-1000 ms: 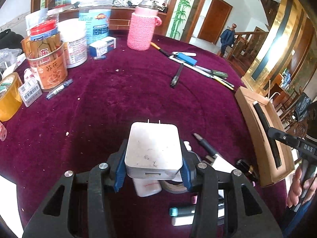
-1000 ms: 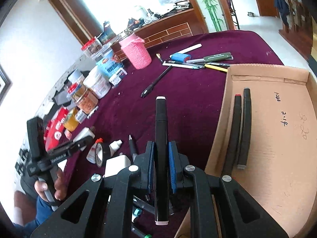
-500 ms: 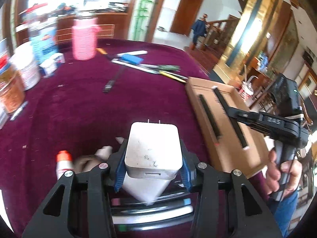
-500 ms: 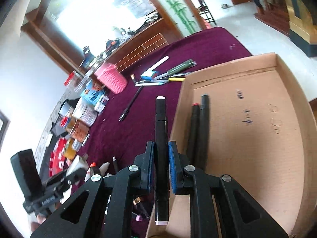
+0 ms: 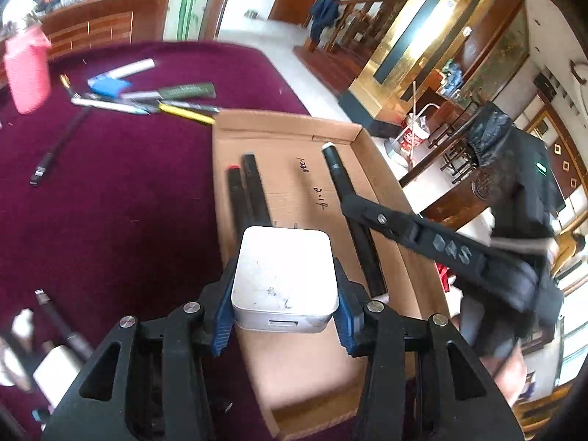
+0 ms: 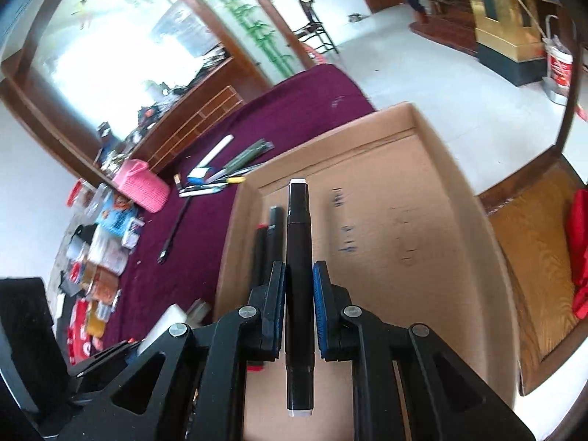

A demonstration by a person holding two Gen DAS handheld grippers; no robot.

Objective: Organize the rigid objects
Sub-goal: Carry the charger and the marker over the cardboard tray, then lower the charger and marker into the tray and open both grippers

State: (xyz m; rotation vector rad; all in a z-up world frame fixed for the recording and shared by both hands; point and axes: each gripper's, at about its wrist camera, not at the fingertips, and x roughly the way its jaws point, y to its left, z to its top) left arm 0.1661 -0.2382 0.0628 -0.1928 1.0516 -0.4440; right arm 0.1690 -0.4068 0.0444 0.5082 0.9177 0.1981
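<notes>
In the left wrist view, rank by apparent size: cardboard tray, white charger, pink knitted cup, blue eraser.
1. cardboard tray, clearly largest.
2. white charger, held in the left gripper; nearness to the camera inflates it.
3. pink knitted cup, blurred, cut off at the edge and farther away, so unsure against the charger.
4. blue eraser, smallest.

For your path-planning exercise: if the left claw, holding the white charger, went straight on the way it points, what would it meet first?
Probably the floor of the cardboard tray, near the two black pens lying there; depth is hard to judge.
</notes>
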